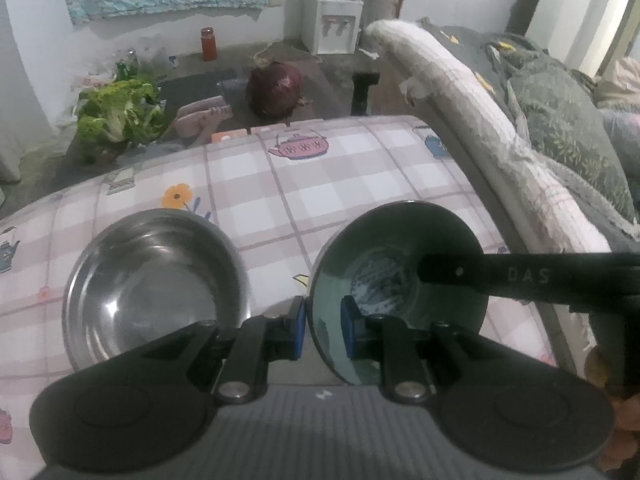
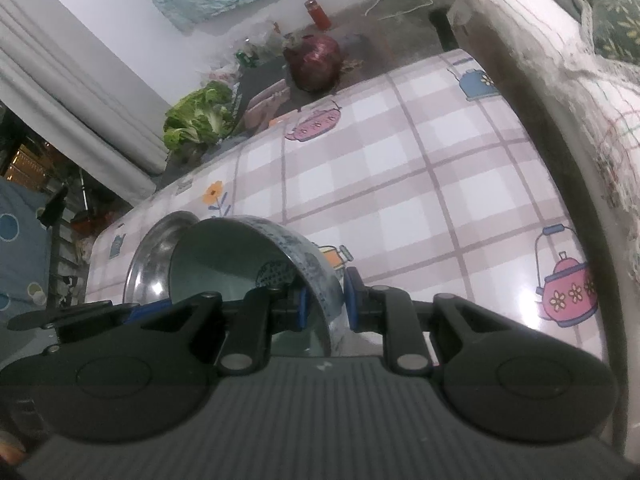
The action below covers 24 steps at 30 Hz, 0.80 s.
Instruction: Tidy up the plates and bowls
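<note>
A steel bowl (image 1: 156, 280) sits on the checked tablecloth (image 1: 360, 184) at the left. A blue-patterned ceramic bowl (image 1: 384, 264) is tilted beside it on the right. My left gripper (image 1: 323, 326) straddles the ceramic bowl's near rim, blue pads on either side. My right gripper (image 2: 325, 304) is shut on the same bowl's rim (image 2: 280, 248) from the right; one of its fingers (image 1: 500, 274) crosses the bowl in the left wrist view. The steel bowl (image 2: 160, 252) shows behind the ceramic one in the right wrist view.
A padded rail (image 1: 480, 120) and bedding run along the table's right side. Beyond the far edge, on the floor, lie a red cabbage (image 1: 276, 88), leafy greens (image 1: 120, 116), a red jar (image 1: 208, 44) and a water dispenser (image 1: 332, 24).
</note>
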Each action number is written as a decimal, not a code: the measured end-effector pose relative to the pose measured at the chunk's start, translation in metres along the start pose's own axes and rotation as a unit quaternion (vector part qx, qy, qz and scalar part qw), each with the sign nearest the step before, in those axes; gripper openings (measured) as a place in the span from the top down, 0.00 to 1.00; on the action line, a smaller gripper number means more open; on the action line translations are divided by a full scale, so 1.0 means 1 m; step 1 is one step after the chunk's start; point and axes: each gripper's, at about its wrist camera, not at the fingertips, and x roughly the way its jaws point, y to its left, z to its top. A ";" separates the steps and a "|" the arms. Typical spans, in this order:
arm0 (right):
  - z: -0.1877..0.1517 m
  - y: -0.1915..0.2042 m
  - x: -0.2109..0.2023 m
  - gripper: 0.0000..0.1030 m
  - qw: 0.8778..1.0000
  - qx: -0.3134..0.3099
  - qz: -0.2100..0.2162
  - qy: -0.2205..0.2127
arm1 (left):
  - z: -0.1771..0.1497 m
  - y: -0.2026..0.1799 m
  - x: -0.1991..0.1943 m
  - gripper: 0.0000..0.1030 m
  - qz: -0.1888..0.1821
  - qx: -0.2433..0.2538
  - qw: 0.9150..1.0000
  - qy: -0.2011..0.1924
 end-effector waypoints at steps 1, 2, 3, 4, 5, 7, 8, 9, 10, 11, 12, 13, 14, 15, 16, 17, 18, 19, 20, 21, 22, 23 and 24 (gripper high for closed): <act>0.001 0.003 -0.001 0.83 1.000 -0.002 0.000 -0.001 | 0.000 0.002 -0.003 0.81 0.000 -0.003 1.000 -0.003; 0.001 0.008 -0.002 0.83 1.000 -0.005 0.001 -0.001 | 0.000 0.006 -0.007 0.81 0.000 -0.005 1.000 -0.006; 0.002 0.012 -0.003 0.83 1.000 -0.007 0.002 -0.002 | 0.001 0.009 -0.010 0.81 0.001 -0.008 1.000 -0.009; 0.003 0.016 -0.003 0.83 1.000 -0.008 0.003 -0.002 | 0.001 0.012 -0.013 0.81 0.002 -0.011 1.000 -0.012; 0.004 0.021 -0.004 0.83 1.000 -0.011 0.004 -0.003 | 0.001 0.016 -0.017 0.81 0.002 -0.013 1.000 -0.015; 0.005 0.031 -0.005 0.83 1.000 -0.017 0.007 -0.004 | 0.001 0.024 -0.024 0.81 0.004 -0.019 1.000 -0.022; 0.006 0.036 -0.005 0.83 1.000 -0.021 0.008 -0.004 | 0.002 0.029 -0.027 0.81 0.006 -0.022 0.999 -0.026; 0.007 0.043 -0.005 0.83 1.000 -0.025 0.009 -0.004 | 0.002 0.034 -0.031 0.81 0.007 -0.025 0.999 -0.029; 0.008 0.049 -0.004 0.83 1.000 -0.029 0.011 -0.004 | 0.002 0.039 -0.035 0.81 0.009 -0.029 0.999 -0.033; 0.008 0.056 -0.003 0.83 0.999 -0.034 0.012 -0.003 | 0.002 0.044 -0.038 0.81 0.011 -0.033 0.999 -0.036; 0.009 0.062 -0.002 0.83 0.999 -0.038 0.014 -0.003 | 0.002 0.050 -0.041 0.81 0.013 -0.038 0.998 -0.039; 0.009 0.069 -0.001 0.83 0.999 -0.043 0.016 -0.002 | 0.003 0.057 -0.044 0.81 0.016 -0.043 0.998 -0.043; 0.010 0.077 0.001 0.83 0.999 -0.047 0.018 -0.001 | 0.003 0.063 -0.047 0.81 0.018 -0.047 0.998 -0.045; 0.010 0.083 0.004 0.83 0.998 -0.052 0.020 0.000 | 0.003 0.070 -0.049 0.81 0.020 -0.052 0.997 -0.047; 0.011 0.091 0.007 0.83 0.998 -0.056 0.023 0.002 | 0.003 0.077 -0.051 0.81 0.023 -0.057 0.997 -0.049; 0.011 0.097 0.010 0.83 0.998 -0.059 0.025 0.003 | 0.002 0.084 -0.052 0.81 0.025 -0.062 0.996 -0.051; 0.011 0.105 0.013 0.83 0.998 -0.063 0.027 0.005 | 0.002 0.091 -0.053 0.81 0.028 -0.067 0.996 -0.052; 0.011 0.112 0.018 0.83 0.997 -0.066 0.030 0.008 | 0.002 0.098 -0.053 0.81 0.031 -0.072 0.996 -0.052; 0.011 0.118 0.022 0.83 0.997 -0.070 0.032 0.010 | 0.001 0.105 -0.053 0.81 0.033 -0.076 0.995 -0.052; 0.011 0.124 0.027 0.83 0.997 -0.073 0.034 0.013 | 0.000 0.112 -0.053 0.81 0.035 -0.081 0.995 -0.051; 0.010 0.129 0.031 0.83 0.996 -0.076 0.036 0.016 | -0.001 0.119 -0.051 0.81 0.037 -0.086 0.994 -0.049; 0.010 0.134 0.037 0.83 0.996 -0.079 0.037 0.020 | -0.003 0.125 -0.049 0.81 0.039 -0.089 0.994 -0.047; 0.008 0.139 0.042 0.83 0.996 -0.082 0.037 0.024 | -0.004 0.131 -0.047 0.81 0.040 -0.093 0.994 -0.045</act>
